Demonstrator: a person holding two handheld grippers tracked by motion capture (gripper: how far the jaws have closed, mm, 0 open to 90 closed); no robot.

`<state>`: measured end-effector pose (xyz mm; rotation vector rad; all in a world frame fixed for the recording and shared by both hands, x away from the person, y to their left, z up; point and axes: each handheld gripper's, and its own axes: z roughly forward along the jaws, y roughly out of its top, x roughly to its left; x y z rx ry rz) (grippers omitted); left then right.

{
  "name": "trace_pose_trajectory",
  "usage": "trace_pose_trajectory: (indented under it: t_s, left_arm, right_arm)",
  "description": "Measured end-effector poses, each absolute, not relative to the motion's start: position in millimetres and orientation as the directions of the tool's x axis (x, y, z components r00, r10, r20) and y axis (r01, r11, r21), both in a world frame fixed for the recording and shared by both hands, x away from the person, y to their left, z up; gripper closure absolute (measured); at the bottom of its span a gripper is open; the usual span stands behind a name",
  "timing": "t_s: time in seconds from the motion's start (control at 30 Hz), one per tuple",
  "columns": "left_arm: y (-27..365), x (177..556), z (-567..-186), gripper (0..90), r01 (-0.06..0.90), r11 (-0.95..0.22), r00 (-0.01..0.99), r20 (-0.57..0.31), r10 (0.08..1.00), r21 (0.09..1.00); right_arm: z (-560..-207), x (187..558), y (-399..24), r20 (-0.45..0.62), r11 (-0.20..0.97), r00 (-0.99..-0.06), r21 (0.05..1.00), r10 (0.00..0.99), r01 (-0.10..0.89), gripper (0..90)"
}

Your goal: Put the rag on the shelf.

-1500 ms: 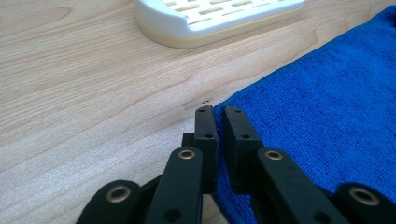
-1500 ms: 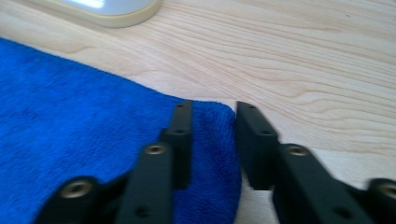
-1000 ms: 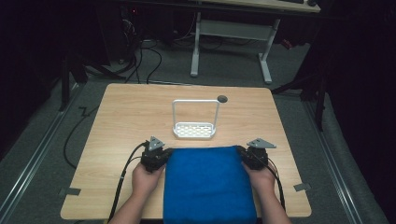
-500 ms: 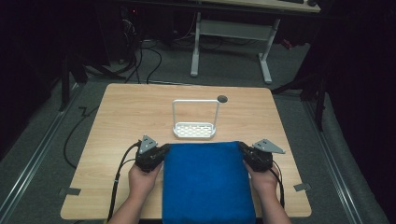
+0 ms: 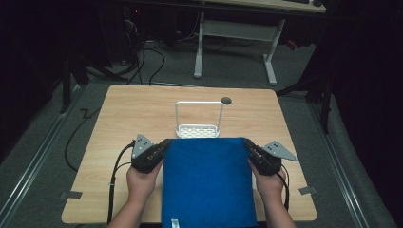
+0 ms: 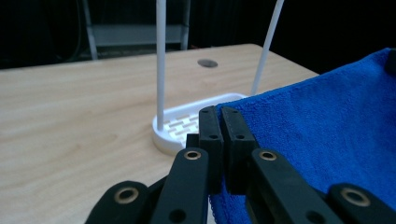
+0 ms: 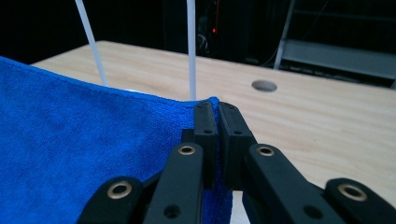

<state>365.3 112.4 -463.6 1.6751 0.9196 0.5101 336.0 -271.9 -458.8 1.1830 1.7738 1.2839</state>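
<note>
We see a wood table (image 5: 119,123) with a blue towel (image 5: 206,183) spread flat at its near edge, just in front of a white rack (image 5: 198,129). Our left gripper (image 5: 164,145) pinches the towel's far left corner, jaws closed tight on it. Our right gripper (image 5: 247,145) pinches the far right corner the same way.

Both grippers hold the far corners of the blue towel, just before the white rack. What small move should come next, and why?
Probably lift both corners together, up and forward toward the white rack. The left gripper and the right gripper each have jaws shut on a far corner of the blue towel, its far edge lies right at the rack's base, and the top bar stands higher than that edge.
</note>
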Motion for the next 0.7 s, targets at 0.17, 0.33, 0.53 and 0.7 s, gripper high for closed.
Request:
trace_pose_trajectory:
  t_s: [0.17,0.33,0.53,0.7]
  left_arm:
    - [115.8,364.6,-448.8,88.1,0.273,-0.082,0.601,-0.103,0.793,0.959]
    - [117.5,363.7,-433.6,88.1,0.230,-0.072,0.594,-0.082,0.800,0.971]
    - [117.5,362.8,-412.5,88.2,0.168,-0.057,0.587,-0.053,0.808,0.984]
    - [119.8,365.4,-396.6,88.1,0.131,-0.041,0.584,-0.043,0.810,0.991]
  right_arm:
    - [-446.0,332.7,-268.6,-0.007,0.110,-0.388,0.963,0.922,0.245,87.4]
    - [-428.9,329.4,-264.4,-0.015,0.089,-0.383,0.980,0.924,0.177,87.4]
    - [-407.0,328.7,-258.6,-0.031,0.077,-0.383,0.991,0.923,0.107,87.5]
    - [-387.5,330.5,-254.7,-0.052,0.082,-0.390,0.995,0.919,0.062,87.5]
